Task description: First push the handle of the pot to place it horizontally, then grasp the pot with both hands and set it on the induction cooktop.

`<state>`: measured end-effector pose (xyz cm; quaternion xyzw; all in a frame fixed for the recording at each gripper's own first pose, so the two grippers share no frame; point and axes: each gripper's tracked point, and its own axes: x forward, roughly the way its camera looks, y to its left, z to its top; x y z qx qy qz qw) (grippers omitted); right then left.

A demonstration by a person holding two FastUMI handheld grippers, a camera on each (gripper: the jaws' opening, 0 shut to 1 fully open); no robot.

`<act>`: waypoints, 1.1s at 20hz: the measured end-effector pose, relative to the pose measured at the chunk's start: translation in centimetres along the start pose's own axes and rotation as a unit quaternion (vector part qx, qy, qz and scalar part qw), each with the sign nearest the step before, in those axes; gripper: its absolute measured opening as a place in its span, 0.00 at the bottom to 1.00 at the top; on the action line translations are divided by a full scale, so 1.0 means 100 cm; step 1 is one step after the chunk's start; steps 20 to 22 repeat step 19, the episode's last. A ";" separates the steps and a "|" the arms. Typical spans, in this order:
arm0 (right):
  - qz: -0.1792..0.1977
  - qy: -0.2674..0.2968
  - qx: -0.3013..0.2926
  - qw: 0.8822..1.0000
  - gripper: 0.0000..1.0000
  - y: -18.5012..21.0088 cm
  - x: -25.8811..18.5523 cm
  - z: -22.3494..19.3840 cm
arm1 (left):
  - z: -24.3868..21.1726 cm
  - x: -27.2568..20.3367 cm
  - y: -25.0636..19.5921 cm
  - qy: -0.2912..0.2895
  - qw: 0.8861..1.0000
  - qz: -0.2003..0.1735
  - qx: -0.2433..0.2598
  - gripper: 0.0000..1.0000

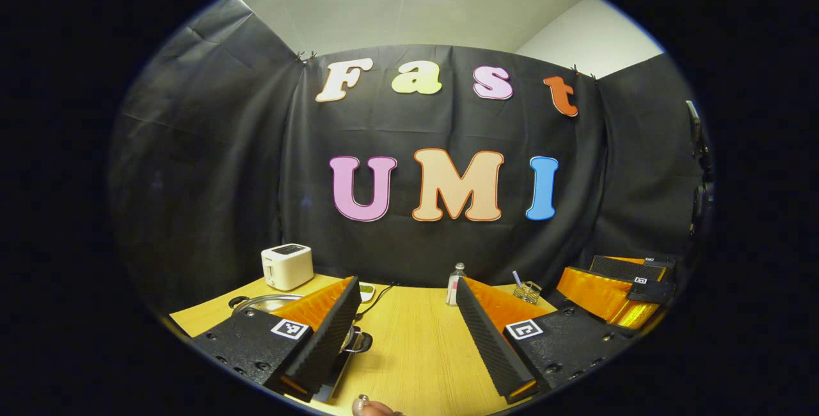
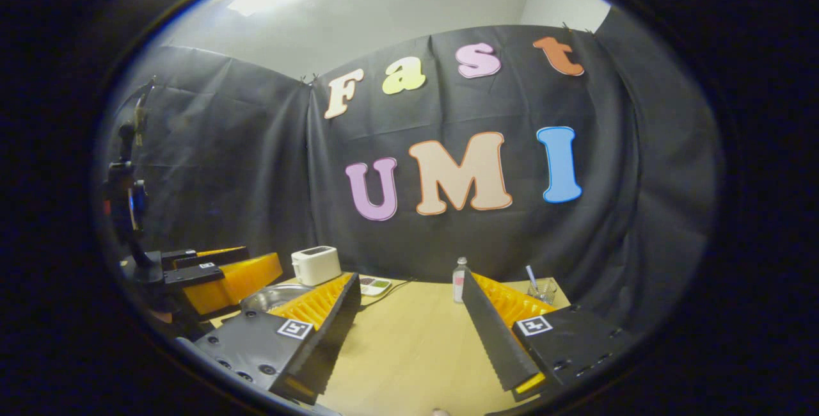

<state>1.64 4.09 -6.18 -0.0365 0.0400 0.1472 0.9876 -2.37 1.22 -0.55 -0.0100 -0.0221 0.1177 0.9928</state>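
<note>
The pot (image 1: pixel 263 304), steel with a glass lid, stands on the wooden table (image 1: pixel 416 345) at the left, mostly hidden behind my left gripper's left finger. One dark pot handle (image 1: pixel 359 341) pokes out just inside that finger. My left gripper (image 1: pixel 407 287) is open and holds nothing; it hangs low over the table. In the right gripper view the pot (image 2: pixel 267 297) lies left of my right gripper (image 2: pixel 409 278), which is open too and apart from the pot. The left gripper (image 2: pixel 262 257) shows beside the pot there. A dark flat slab (image 1: pixel 333 385) lies below the pot handle; what it is I cannot tell.
A white toaster (image 1: pixel 288 265) stands at the back left. A small white device (image 1: pixel 366 290) with a cable, a small bottle (image 1: pixel 455 285) and a holder with a straw (image 1: pixel 528 291) line the back edge. The right gripper (image 1: pixel 585 270) hovers at the right. A fingertip (image 1: pixel 371 408) shows at the bottom.
</note>
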 end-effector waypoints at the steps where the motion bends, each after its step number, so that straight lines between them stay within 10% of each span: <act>1: -0.006 0.000 -0.001 1.000 0.93 -0.003 -0.001 0.000 | -0.004 -0.001 0.000 0.006 1.000 -0.001 -0.002 0.96; 22: -0.033 0.008 0.011 0.999 0.93 -0.018 -0.002 -0.001 | -0.012 0.003 -0.003 0.019 1.000 0.002 -0.005 0.96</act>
